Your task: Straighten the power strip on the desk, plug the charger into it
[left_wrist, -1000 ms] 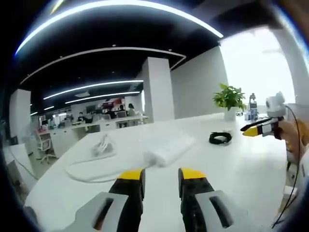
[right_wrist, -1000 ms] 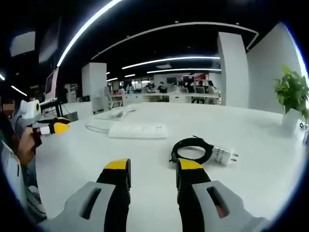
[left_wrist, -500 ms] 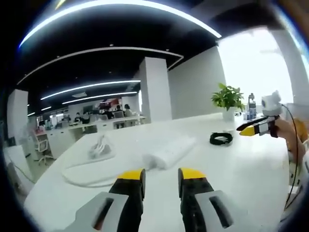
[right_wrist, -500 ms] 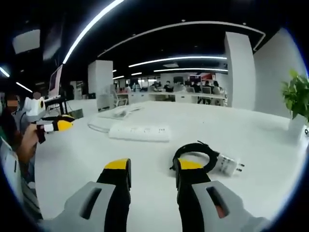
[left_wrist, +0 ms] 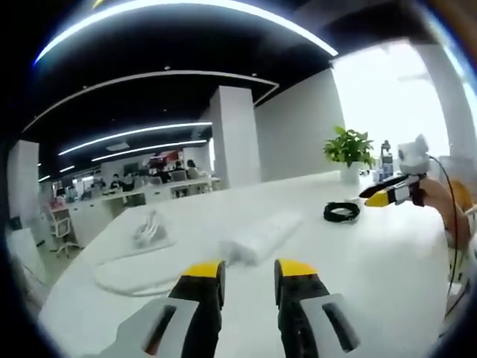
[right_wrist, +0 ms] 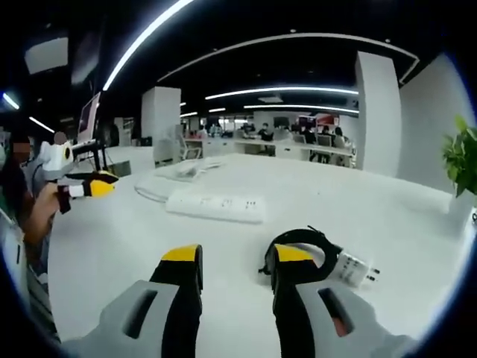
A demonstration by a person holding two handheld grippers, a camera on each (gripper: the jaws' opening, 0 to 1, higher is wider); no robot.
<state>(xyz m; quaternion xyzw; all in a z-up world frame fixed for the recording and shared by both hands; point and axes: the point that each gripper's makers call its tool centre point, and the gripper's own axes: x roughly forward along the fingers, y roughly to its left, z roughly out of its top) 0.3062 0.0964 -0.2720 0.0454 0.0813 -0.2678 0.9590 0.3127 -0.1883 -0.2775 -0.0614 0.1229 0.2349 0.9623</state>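
1. In the left gripper view, a white cord (left_wrist: 123, 270) looped across the left of the white tabletop (left_wrist: 380, 261), with a loose white bundle (left_wrist: 149, 227) lying beyond it.
2. The left gripper (left_wrist: 248, 272) hovered low over the tabletop with its yellow-tipped jaws apart and nothing between them.
3. Just beyond those jaws lay the power strip (left_wrist: 261, 235), a long white bar set at a slant, its near end toward the cord.
4. Further right sat a coil of black cable (left_wrist: 341, 212), well apart from the power strip, with bare tabletop between them.
5. A potted plant (left_wrist: 349, 153) stood at the far edge, and a hand (left_wrist: 440, 205) held the other gripper at the right.
6. In the right gripper view, a hand (right_wrist: 45, 209) at the left held the other gripper above the tabletop (right_wrist: 112, 253).
7. The power strip (right_wrist: 216, 205) lay flat past the middle, its sockets facing up, nothing on top of it.
8. The right gripper (right_wrist: 237, 261) had its jaws apart and empty.
9. The charger (right_wrist: 350, 268), a small white block with prongs pointing right, lay just beside the right jaw, joined to its black cable (right_wrist: 305, 240), which the jaw partly hid.
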